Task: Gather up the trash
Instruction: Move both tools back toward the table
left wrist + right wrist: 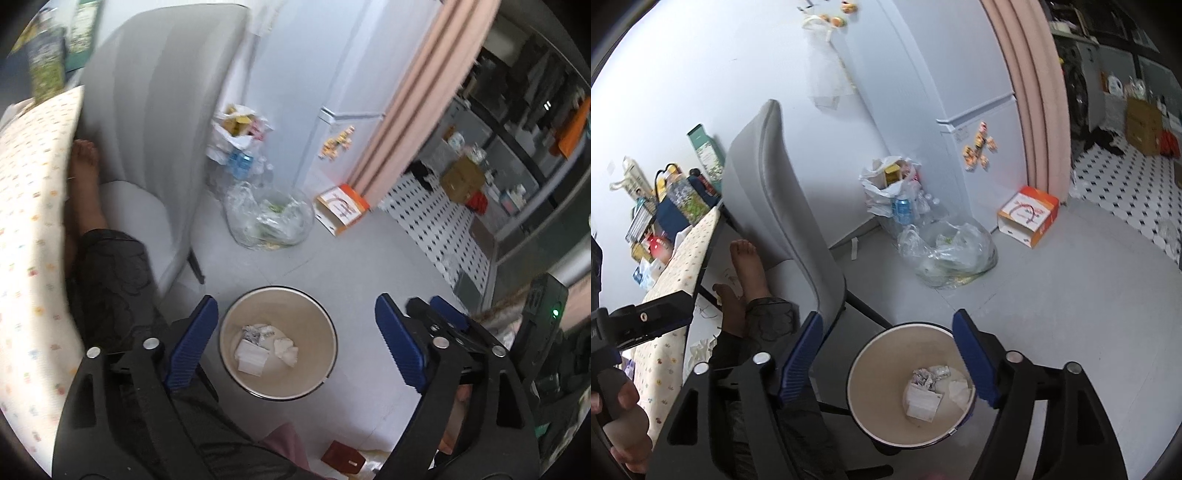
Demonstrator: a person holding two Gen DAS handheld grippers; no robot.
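A round cream bin (pixel 236 373) stands on the grey floor; it also shows in the right wrist view (pixel 864 402). Crumpled white paper trash (pixel 258 349) lies at its bottom, also seen in the right wrist view (pixel 925 391). My left gripper (pixel 295 350) is open and empty, hovering above the bin with its blue pads either side of the rim. My right gripper (pixel 890 362) is open and empty above the bin. The right gripper's body (pixel 443 325) shows at the right of the left wrist view.
A grey chair (pixel 775 192) with a person's bare foot (pixel 748 266) on it stands left of the bin. A clear plastic bag (pixel 949 254), a white bag of bottles (pixel 897 195) and an orange box (pixel 1028 218) sit by the white fridge (pixel 979 122). A patterned table (pixel 679 280) is at the left.
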